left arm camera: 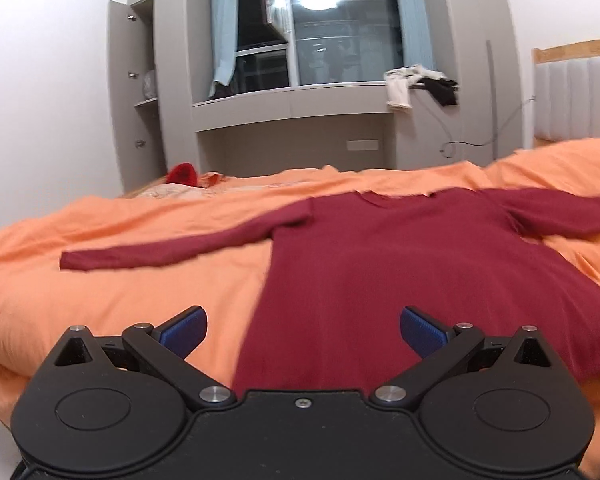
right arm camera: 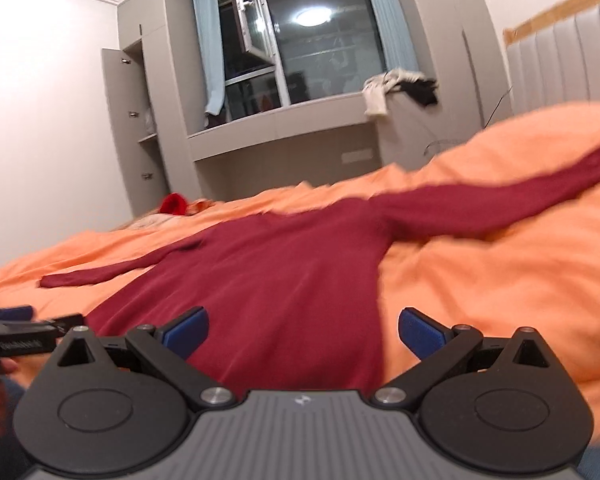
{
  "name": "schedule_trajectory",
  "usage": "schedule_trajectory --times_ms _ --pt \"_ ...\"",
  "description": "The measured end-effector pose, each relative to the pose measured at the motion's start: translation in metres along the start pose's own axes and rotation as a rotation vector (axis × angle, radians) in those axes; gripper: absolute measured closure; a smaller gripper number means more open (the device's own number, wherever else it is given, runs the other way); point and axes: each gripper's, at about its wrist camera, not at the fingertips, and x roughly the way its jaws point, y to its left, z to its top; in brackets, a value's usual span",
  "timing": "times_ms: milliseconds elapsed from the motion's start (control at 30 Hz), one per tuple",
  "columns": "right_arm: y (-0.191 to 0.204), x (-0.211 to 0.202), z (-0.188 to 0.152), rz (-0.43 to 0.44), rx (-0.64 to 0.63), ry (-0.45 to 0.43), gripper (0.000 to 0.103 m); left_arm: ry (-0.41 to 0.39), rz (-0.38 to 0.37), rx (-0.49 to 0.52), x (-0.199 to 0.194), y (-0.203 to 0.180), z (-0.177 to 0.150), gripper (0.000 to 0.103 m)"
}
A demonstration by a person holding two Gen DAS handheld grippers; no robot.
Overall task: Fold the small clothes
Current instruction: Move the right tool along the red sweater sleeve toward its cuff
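Dark red long-sleeve top (left arm camera: pixel 380 272) is lying flat on the orange duvet (left arm camera: pixel 80 288), hem toward both grippers, collar at far end — long axis of body is running straight away from them; sleeves are sticking out sideways, L and R. Left gripper (left arm camera: pixel 303 332) is hovering w/ jaws wide apart, nothing held, over the hem's left corner; right gripper (right arm camera: pixel 303 332) is likewise spread and empty, over the hem's right corner; each is nearer its own side's sleeve — next grab is prob. hem corners or a sleeve, judging by layout.
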Motion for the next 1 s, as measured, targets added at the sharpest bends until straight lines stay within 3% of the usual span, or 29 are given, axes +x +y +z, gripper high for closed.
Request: schedule_trajectory --times_ms 167,333,733,1000 --pt "-0.011 0.014 0.033 -0.092 -0.014 -0.021 0.000 -0.004 0.026 0.009 0.030 -0.012 0.036 0.000" --pt "-0.025 0.039 0.052 -0.141 -0.022 -0.043 0.000 0.041 -0.012 -0.026 0.067 -0.018 0.058 0.000" --pt "-0.065 0.112 0.078 -0.261 -0.040 0.013 0.000 0.097 -0.041 0.031 0.146 -0.047 0.079 0.000" --pt "-0.094 0.154 0.084 -0.364 -0.068 0.066 0.000 0.147 -0.060 0.007 0.188 -0.051 0.071 0.000"
